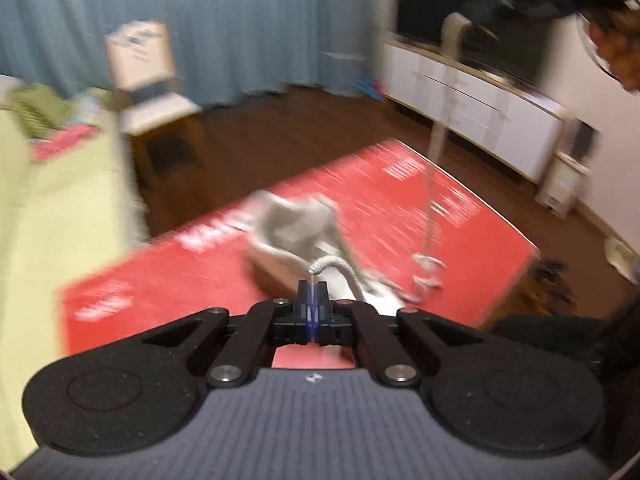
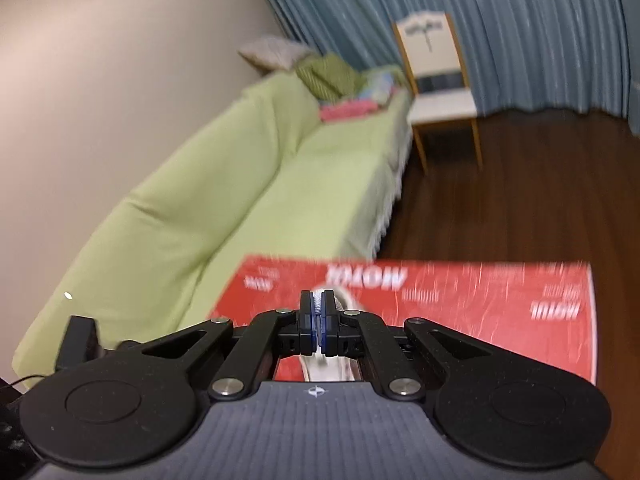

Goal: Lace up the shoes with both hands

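Observation:
A grey-white shoe (image 1: 296,236) lies on a red box (image 1: 400,208), blurred by motion. My left gripper (image 1: 313,285) is shut on one end of the grey shoelace (image 1: 340,268), just in front of the shoe. The other length of lace (image 1: 436,140) runs up from the shoe's right side to my right gripper (image 1: 456,24), held high at the top right. In the right wrist view, my right gripper (image 2: 317,300) is shut on the lace end (image 2: 318,295) above the red box (image 2: 480,312). The shoe (image 2: 324,368) shows only partly beneath the fingers.
A green-covered sofa (image 2: 224,184) stands left of the box. A white chair (image 2: 438,80) stands before blue curtains (image 1: 240,20). A white low cabinet (image 1: 472,104) with a dark screen is at the right. The person's face (image 1: 616,44) is at the upper right. The floor is dark wood.

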Demonstrator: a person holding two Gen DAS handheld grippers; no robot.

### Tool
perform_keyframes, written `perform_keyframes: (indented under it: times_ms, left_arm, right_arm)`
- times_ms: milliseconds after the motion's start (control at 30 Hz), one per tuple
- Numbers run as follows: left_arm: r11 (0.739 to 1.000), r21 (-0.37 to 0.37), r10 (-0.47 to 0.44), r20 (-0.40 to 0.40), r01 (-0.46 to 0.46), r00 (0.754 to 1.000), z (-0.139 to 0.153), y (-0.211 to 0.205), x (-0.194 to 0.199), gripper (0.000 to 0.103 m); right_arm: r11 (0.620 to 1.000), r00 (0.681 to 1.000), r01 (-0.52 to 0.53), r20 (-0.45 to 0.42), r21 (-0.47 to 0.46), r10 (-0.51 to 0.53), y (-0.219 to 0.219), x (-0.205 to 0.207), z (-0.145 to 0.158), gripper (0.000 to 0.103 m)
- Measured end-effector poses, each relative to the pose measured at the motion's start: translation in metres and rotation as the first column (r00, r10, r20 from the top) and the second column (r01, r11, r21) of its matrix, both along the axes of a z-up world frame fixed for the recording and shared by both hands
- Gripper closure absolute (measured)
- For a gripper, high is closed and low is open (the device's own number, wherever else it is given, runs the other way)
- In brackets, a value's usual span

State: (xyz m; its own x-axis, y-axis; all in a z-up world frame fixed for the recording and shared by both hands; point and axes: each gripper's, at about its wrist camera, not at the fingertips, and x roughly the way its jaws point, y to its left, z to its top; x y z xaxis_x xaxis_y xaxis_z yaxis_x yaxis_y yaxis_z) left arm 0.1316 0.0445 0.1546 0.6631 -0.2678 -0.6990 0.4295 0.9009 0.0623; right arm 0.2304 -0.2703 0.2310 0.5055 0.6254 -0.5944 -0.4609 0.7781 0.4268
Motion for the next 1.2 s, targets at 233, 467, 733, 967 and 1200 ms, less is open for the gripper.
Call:
perform_keyframes:
  times_ms: [233, 467, 733, 967, 1200]
  left_arm:
    - [0.910, 0.198, 0.325, 0.205, -0.364, 0.923, 0.108, 0.014, -0.061, 0.103]
    - [0.691, 0.302, 0.570, 0.331, -0.657, 0.752, 0.151, -0.071, -0.128, 0.103]
    - [0.674, 0.352, 0.651, 0.135, -0.650, 0.747, 0.144, -0.179, -0.156, 0.103]
    - [0.587, 0.469, 0.700, 0.114, -0.660, 0.704, 0.141, -0.213, -0.200, 0.103]
    - [0.569, 0.439, 0.736, 0.105, -0.695, 0.669, 0.147, -0.215, -0.271, 0.103]
  right_arm:
    - [0.996, 0.995, -0.090, 0.044, 0.028, 0.089, -0.027, 0.015, 0.048, 0.101]
    - [0.948, 0.950, -0.306, 0.093, 0.089, 0.298, -0.103, 0.032, 0.058, 0.101]
    - [0.898, 0.896, -0.438, -0.065, 0.027, 0.439, -0.178, 0.049, 0.013, 0.101]
    - [0.839, 0.845, -0.511, 0.066, -0.187, 0.530, -0.189, -0.002, 0.005, 0.101]
    - [0.832, 0.847, -0.503, 0.058, -0.235, 0.529, -0.189, -0.052, -0.018, 0.101]
